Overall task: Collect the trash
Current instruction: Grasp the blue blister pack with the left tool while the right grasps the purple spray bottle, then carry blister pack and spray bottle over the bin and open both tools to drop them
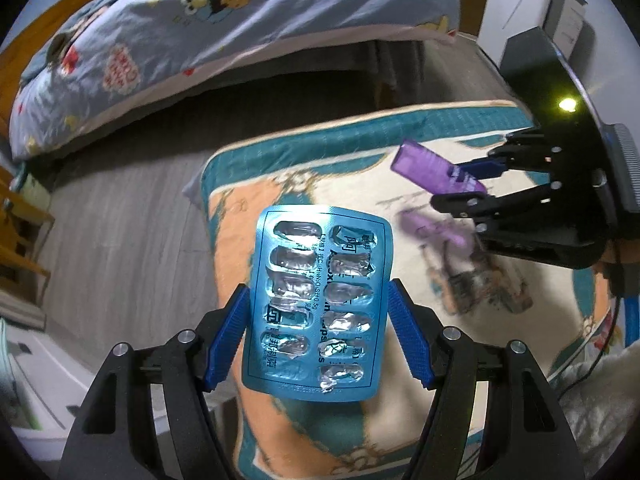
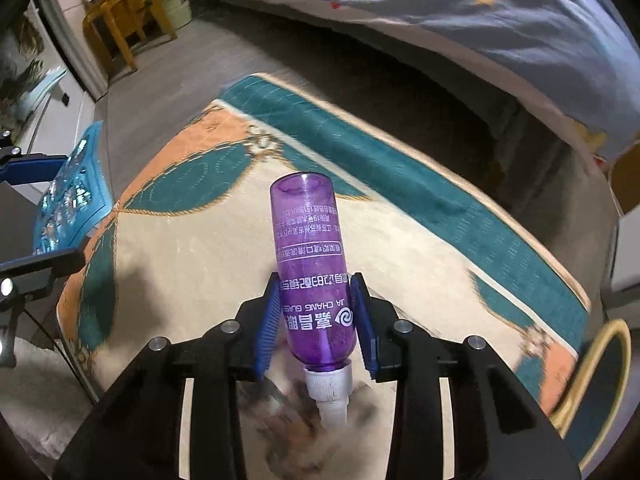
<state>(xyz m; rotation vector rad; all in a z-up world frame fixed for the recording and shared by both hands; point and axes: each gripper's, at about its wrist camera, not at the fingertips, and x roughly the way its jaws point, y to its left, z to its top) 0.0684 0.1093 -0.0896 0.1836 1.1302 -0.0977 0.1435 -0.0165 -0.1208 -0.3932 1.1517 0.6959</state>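
My left gripper (image 1: 317, 290) is shut on an empty blue blister pack (image 1: 316, 304), its blue pads pressing the pack's two long edges above the patterned rug (image 1: 400, 400). The pack's foil pockets are torn open. My right gripper (image 2: 316, 280) is shut on a purple plastic spray bottle (image 2: 312, 264), held with its white nozzle toward the camera and its base pointing away. In the left wrist view the right gripper (image 1: 452, 186) and the bottle (image 1: 428, 168) hang at the right over the rug. The right wrist view has the left gripper (image 2: 42, 210) with the blister pack (image 2: 68, 196) at its left edge.
A bed with a cartoon-print quilt (image 1: 240, 20) runs along the far side of the rug (image 2: 200, 260). Grey wood floor lies between them. A wooden chair (image 2: 120, 20) stands far left, white furniture (image 1: 520, 0) and a black box (image 1: 532, 56) far right.
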